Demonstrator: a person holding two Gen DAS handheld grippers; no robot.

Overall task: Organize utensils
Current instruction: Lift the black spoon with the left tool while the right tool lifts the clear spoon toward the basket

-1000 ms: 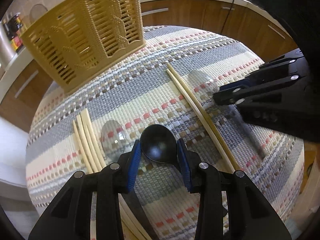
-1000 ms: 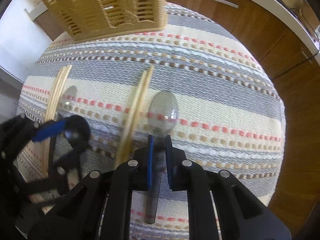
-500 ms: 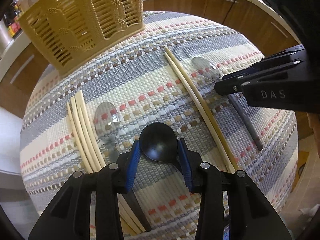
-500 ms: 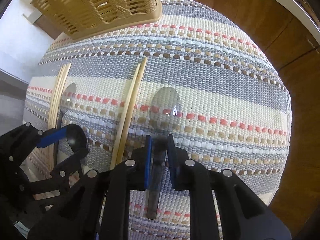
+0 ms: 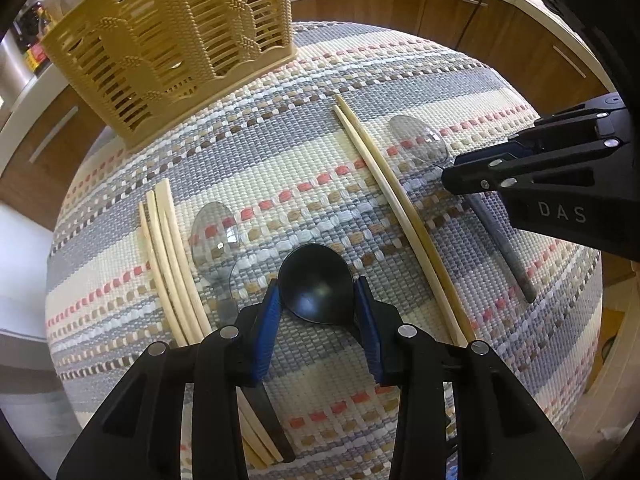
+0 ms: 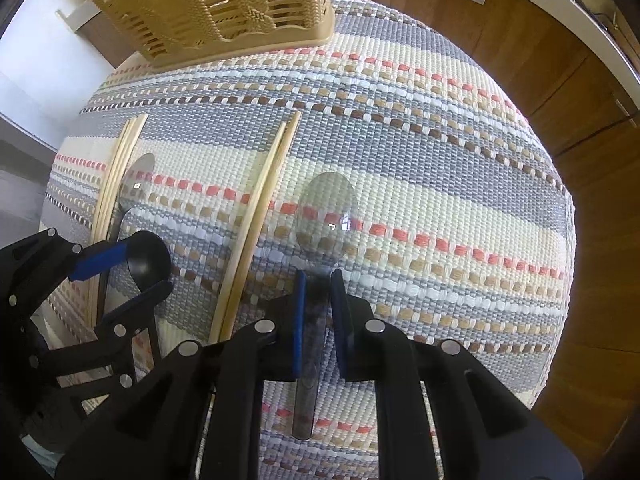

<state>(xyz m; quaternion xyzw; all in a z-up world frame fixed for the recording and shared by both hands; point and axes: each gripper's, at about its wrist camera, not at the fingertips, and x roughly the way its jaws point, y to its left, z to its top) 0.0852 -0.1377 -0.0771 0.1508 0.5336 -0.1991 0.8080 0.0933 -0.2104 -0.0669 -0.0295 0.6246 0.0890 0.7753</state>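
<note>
Left wrist view: left gripper (image 5: 317, 300) is clamping the black spoon (image 5: 316, 290); right gripper (image 6: 318, 292) is pinching the clear spoon (image 6: 326, 216) by its neck.

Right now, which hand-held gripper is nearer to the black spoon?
Left. The left hand-held gripper has the black spoon between its fingers; the right hand-held gripper is off to the side, around a clear spoon.

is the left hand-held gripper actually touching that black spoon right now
Touching. In the left wrist view, the left hand-held gripper has both blue pads pressed against the sides of the black spoon bowl, with no gap visible on either side.
</note>
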